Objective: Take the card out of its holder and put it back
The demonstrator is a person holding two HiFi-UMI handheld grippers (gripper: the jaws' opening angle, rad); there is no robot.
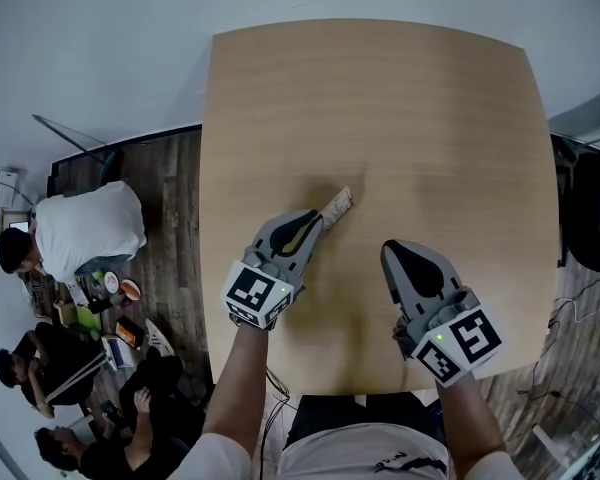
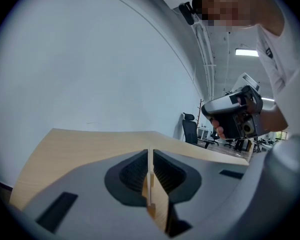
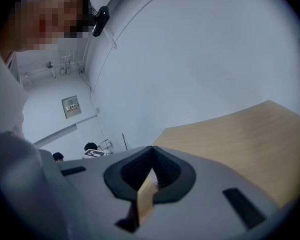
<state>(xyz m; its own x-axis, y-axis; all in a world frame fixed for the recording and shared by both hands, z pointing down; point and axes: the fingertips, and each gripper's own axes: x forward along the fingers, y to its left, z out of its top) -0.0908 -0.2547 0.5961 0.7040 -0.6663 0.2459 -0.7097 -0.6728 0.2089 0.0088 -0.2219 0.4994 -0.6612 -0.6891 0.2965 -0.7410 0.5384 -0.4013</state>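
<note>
Pale wooden table (image 1: 380, 118) fills the head view; the left gripper (image 1: 318, 223) pinches what looks like the card (image 1: 337, 204) just above the tabletop's middle. Left gripper view: jaws clamped on that thin, edge-on card. Right gripper view: the right gripper (image 3: 151, 151) is closed, tips meeting on nothing.

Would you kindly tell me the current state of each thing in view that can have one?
Left gripper: jaws shut on a thin pale flat card.
Thin pale flat card: edge-on between those jaws, its far end sticking out.
Right gripper: jaws together, nothing between them.
</note>
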